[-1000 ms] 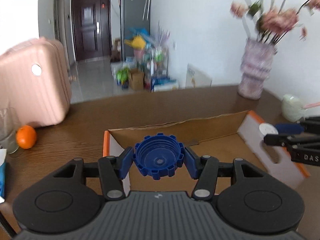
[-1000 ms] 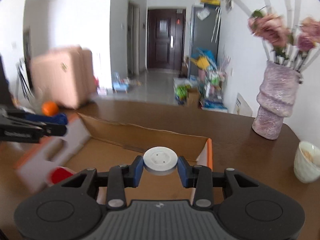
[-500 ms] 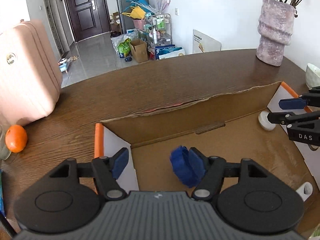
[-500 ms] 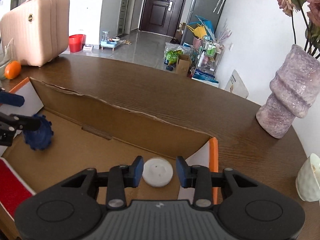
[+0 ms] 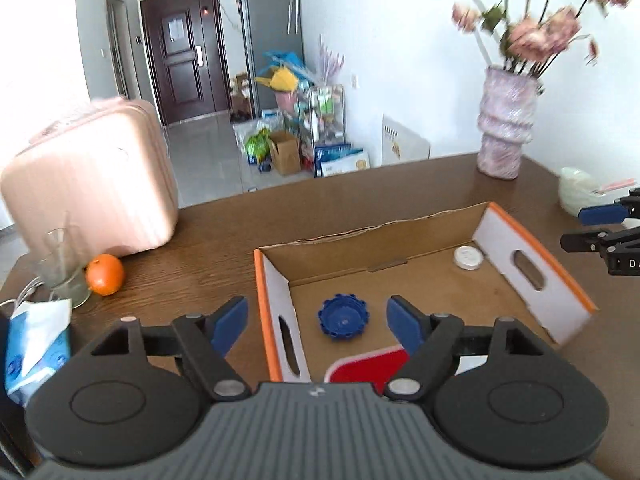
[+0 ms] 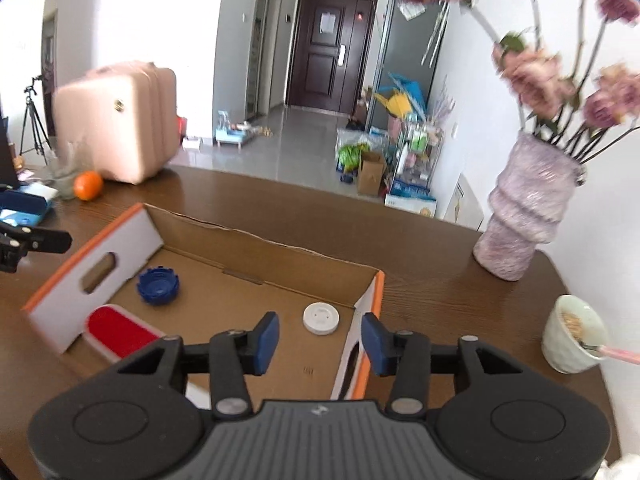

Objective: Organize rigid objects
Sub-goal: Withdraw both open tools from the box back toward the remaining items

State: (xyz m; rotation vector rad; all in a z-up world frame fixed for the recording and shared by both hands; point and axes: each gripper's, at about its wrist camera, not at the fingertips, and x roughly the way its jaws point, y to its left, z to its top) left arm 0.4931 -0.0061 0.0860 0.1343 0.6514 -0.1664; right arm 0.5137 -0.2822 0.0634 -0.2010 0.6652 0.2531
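A blue ridged cap [image 5: 343,317] lies on the floor of an open cardboard box [image 5: 532,268], near its left end; it also shows in the right wrist view [image 6: 158,285]. A white round cap [image 5: 468,257] lies in the box's far right corner, and shows in the right wrist view [image 6: 321,318]. My left gripper [image 5: 318,322] is open and empty, above the box's left wall. My right gripper [image 6: 319,339] is open and empty, above the box's right wall [image 6: 362,328]. A red and white object [image 6: 116,330] lies in the box too.
On the brown table stand a pink suitcase [image 5: 92,184], an orange [image 5: 105,274], a glass [image 5: 66,270], a tissue pack [image 5: 34,340], a purple vase with flowers [image 5: 505,132] and a pale cup [image 6: 576,334].
Both grippers let go of their caps, which now lie in the box. Both grippers have opened wide and pulled back and up from the box.
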